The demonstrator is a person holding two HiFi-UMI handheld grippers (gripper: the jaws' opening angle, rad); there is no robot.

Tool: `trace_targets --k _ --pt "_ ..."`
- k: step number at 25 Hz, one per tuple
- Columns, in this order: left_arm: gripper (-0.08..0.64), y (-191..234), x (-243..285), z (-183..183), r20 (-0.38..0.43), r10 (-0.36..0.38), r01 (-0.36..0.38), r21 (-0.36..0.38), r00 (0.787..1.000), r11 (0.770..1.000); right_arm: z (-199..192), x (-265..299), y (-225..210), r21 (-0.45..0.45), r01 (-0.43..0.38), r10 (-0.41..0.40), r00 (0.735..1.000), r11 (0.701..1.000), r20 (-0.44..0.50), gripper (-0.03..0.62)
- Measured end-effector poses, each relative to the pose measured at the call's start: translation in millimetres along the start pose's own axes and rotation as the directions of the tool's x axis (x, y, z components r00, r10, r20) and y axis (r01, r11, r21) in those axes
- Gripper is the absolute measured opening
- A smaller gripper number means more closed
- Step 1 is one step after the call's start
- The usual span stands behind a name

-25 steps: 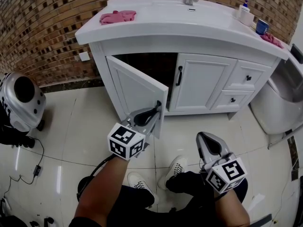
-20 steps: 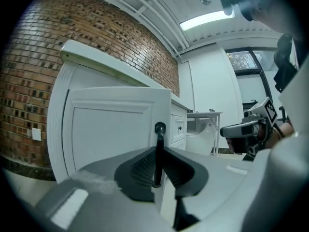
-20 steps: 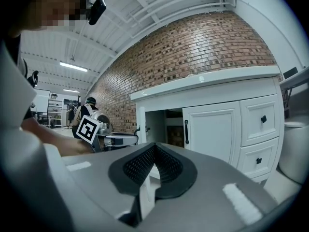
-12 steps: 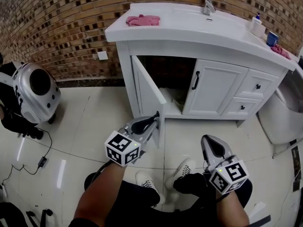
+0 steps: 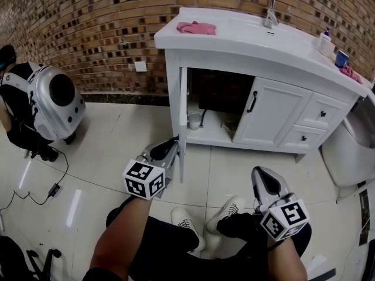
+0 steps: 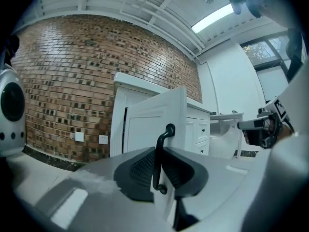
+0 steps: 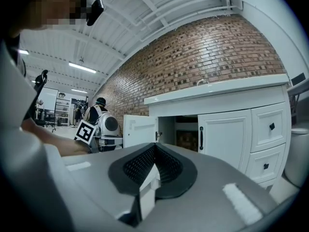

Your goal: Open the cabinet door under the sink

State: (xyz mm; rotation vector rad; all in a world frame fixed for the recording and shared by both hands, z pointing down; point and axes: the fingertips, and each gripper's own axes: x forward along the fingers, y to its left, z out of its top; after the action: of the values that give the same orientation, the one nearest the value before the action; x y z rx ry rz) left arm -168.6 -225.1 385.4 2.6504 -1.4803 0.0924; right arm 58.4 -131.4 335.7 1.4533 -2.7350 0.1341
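The white sink cabinet (image 5: 266,69) stands against the brick wall. Its left door (image 5: 182,122) is swung wide open and shows edge-on in the head view, baring the dark compartment (image 5: 217,107). My left gripper (image 5: 174,143) holds that door's black bar handle (image 6: 159,156) between its jaws, which are closing on it; the left gripper (image 6: 161,151) points about level. The right door (image 5: 272,119) stays closed. My right gripper (image 5: 262,173) hovers over my shoes, shut and empty; in its own view the right gripper (image 7: 153,151) faces the cabinet front (image 7: 224,134).
A pink cloth (image 5: 197,27) and a faucet (image 5: 268,7) are on the countertop. A person with a grey rounded backpack (image 5: 55,101) crouches at the left, with a cable (image 5: 41,195) on the floor. A white fixture (image 5: 351,148) stands right of the drawers (image 5: 319,116).
The left door swung from about half open to wide open, edge-on to me. My left gripper moved left with the handle. The right gripper shifted only a little.
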Motion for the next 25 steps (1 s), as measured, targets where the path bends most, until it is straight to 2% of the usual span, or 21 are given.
trace_targets --k 3,9,14,18,21,25 --pt "0.040 20 -10 0 0.001 0.052 -0.052 -0.001 0.999 0.999 2 -4 12 -0.009 -0.001 0.002 1.000 1.000 0.002 0.008" --pt "0.032 36 -18 0 -0.009 0.069 -0.069 0.008 0.998 0.998 4 -12 30 -0.016 0.003 -0.003 1.000 1.000 0.011 0.008" --pt "0.041 47 -29 0 0.001 0.116 -0.116 -0.019 0.993 0.993 6 -21 39 -0.027 0.019 -0.018 1.000 0.999 0.017 0.008" --pt "0.034 46 -43 4 0.012 0.124 -0.124 -0.003 0.992 0.992 8 -27 42 -0.042 0.027 -0.026 0.999 0.999 0.020 0.008" --pt "0.005 45 -56 13 0.036 0.142 -0.141 -0.027 0.989 0.990 11 -31 45 -0.053 0.028 -0.027 0.999 0.998 0.025 0.008" --pt "0.003 37 -75 22 0.029 0.160 -0.157 -0.082 0.987 0.984 16 -36 48 -0.065 0.034 -0.032 0.999 0.997 0.029 0.008"
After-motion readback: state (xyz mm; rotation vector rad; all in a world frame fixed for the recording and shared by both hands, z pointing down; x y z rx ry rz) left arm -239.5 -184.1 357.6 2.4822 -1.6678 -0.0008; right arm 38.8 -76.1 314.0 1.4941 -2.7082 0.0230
